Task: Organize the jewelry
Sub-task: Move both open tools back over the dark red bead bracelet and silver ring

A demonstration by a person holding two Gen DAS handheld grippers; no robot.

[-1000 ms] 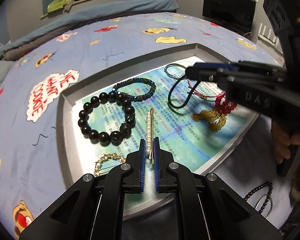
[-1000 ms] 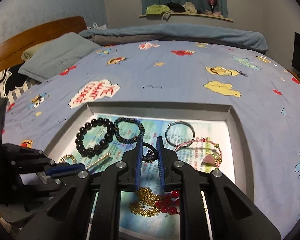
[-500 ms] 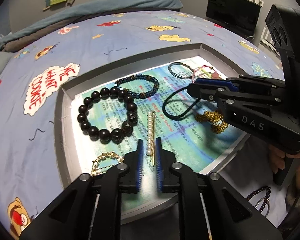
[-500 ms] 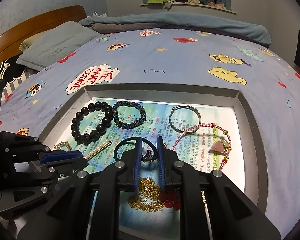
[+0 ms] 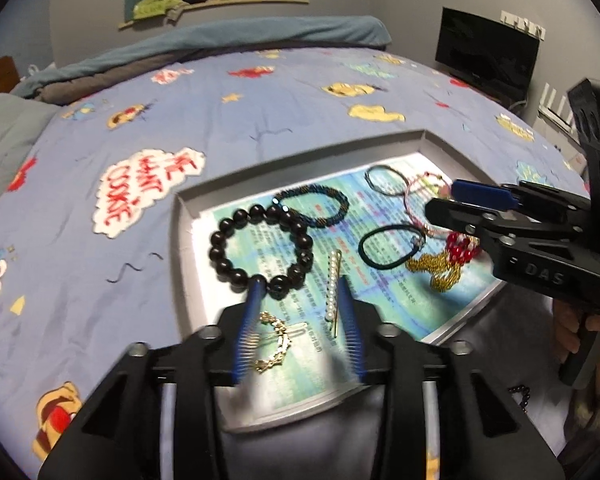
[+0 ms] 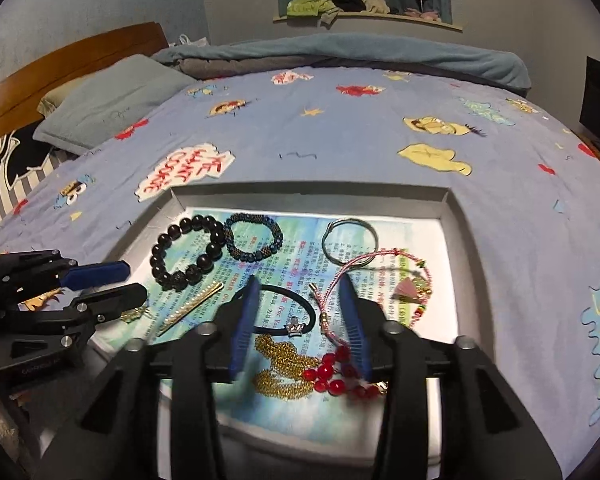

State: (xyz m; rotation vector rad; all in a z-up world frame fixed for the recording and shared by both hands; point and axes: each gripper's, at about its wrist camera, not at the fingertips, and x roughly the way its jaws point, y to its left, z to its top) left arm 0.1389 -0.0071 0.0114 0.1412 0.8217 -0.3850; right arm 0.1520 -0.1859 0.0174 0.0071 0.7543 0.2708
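Both grippers, left and right, hover over the jewelry tray, jaws spread, holding nothing.

Grey walls surround a bed (cartoon-print blue sheet), wooden headboard.

Glossy black beads, shiny gold chain, pearly clip, printed paper liner in a matt grey tray, cotton bedsheet, wooden headboard.
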